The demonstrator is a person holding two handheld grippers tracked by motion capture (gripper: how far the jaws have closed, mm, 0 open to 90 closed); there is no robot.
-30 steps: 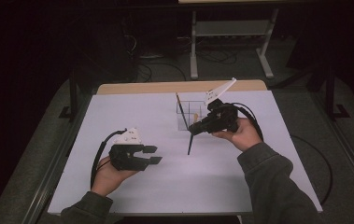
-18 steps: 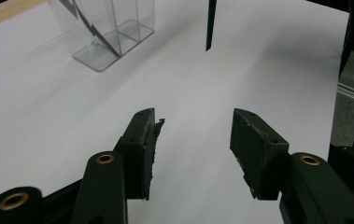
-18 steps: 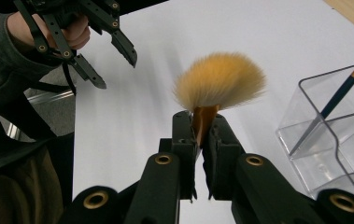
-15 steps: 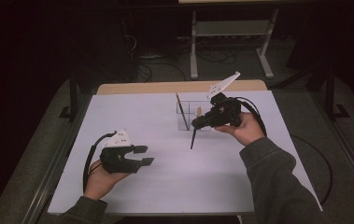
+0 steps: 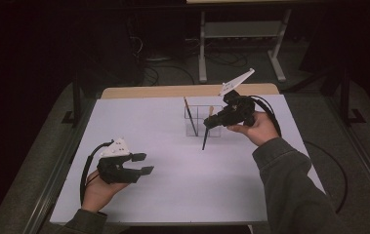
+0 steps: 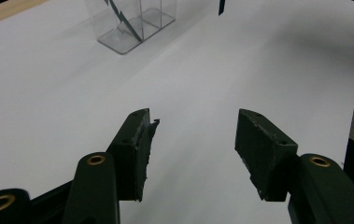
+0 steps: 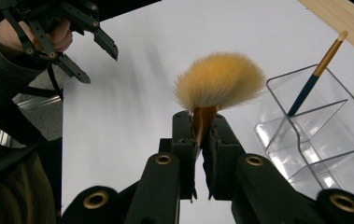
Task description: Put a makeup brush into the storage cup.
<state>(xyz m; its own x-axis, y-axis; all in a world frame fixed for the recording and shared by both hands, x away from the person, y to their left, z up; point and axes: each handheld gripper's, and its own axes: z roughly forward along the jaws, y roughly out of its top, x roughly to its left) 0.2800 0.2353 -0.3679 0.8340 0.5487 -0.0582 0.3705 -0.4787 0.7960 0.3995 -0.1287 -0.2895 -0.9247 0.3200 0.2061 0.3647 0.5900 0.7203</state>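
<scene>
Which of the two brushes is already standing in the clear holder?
The thin blue-handled brush, leaning inside the clear holder. The fluffy orange brush is clamped in the right gripper.

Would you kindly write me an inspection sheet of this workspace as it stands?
Surface: white table, wooden strip at far edge.
Job's things: fluffy brush, handle hanging down; clear organizer upright, holding one slim brush leaning.
Clutter: nothing seen.
Grippers: right gripper shut on the fluffy brush beside the organizer; left gripper jaws apart, nothing between them, having just been opening.
Cables: black cable loops from left gripper; more on the floor.
Surroundings: dark room, metal stand behind.
</scene>
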